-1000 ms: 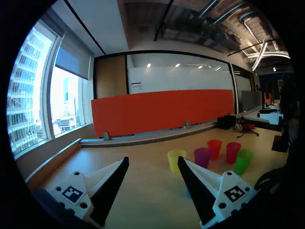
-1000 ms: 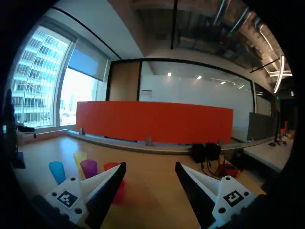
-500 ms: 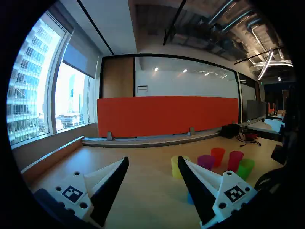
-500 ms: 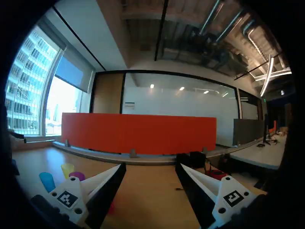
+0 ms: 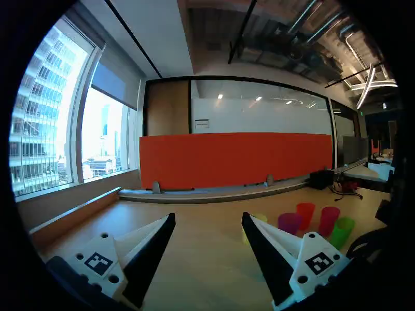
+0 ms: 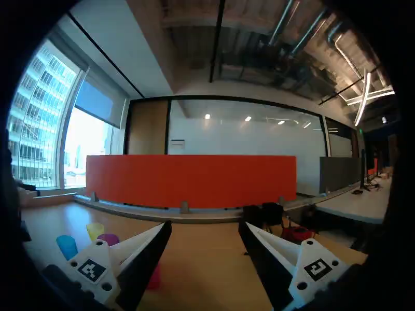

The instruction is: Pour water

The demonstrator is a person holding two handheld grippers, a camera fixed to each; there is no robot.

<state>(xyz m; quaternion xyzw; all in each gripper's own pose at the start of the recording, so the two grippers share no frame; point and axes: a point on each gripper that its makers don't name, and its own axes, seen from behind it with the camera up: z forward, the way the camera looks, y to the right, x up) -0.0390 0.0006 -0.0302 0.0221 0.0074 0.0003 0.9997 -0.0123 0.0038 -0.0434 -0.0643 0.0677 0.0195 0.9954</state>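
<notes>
Two grippers hung over the wooden table (image 5: 207, 259), the left gripper (image 5: 207, 215) and the right gripper (image 6: 204, 224), each with its fingers spread wide and nothing between them.

Nearest, in the right gripper view, a reddish cup (image 6: 154, 277) sat half hidden behind that gripper's own finger, between 7 and 8 o'clock from the gap. A blue cup (image 6: 67, 246), a purple cup (image 6: 108, 239) and a yellow cup (image 6: 95, 230) stood farther out, just below 9 o'clock.

In the left gripper view the cluster lay at about 3 o'clock, past the finger, and there an orange cup (image 5: 305, 215), a pink cup (image 5: 329, 220) and a green cup (image 5: 342, 231) could be told apart.

All the cups stood upright, mouths up and close together, so the group lay between the two hands. Since the cups sat lower in the right gripper view, that gripper was probably the nearer. Which cup held water I could not tell.

Beyond them, an orange partition (image 5: 233, 158) ran along the table's far edge, with windows (image 5: 46, 135) at 9 to 10 o'clock.
</notes>
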